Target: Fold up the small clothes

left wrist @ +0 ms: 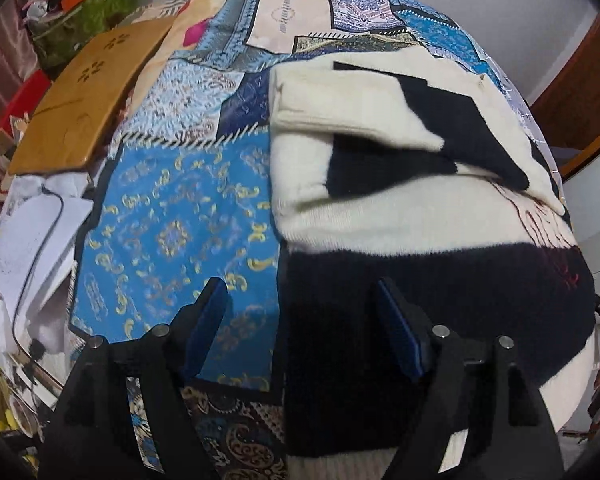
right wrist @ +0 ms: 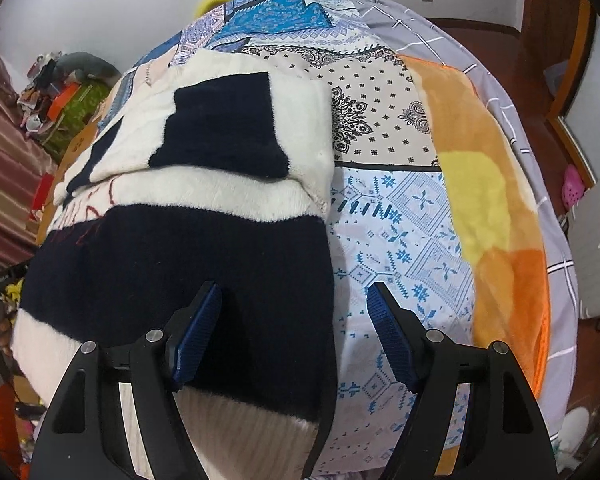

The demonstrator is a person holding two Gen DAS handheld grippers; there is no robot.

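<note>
1. Because the cream-and-navy knit sweater (left wrist: pixel 400 216) looks thick and fuzzy, I judge it soft and limp: it will sag and drape from wherever it is lifted, not hold a shape, and it is probably light enough for two pinches to carry.
2. It lies flat on the bed, on the patchwork bedspread (left wrist: pixel 172 216), with both sleeves already folded in across the chest, so the body makes a rough rectangle of cream and navy bands.
3. The left tongs (left wrist: pixel 300 328) stand open with nothing between the blue pads; they straddle the sweater's left edge, one pad over the navy band and the other over the bedspread.
4. The right tongs (right wrist: pixel 296 332) are open and empty too, straddling the opposite edge in the same way, with one pad over the navy knit and the other over the pale blue patterned sheet.
5. The best hold, in my judgement, is at the two side edges near the ribbed cream hem (right wrist: pixel 236 432), one pinch on each side, taking both layers of the knit so the back does not stay behind.
6. The fluffy surface should give the ribbed pads good friction, so slipping is unlikely; the greater risk is catching the bedspread underneath along with the knit.
7. The folded sleeve (right wrist: pixel 228 132) lies loose on top and may slide off if the hem is raised quickly or unevenly.
</note>
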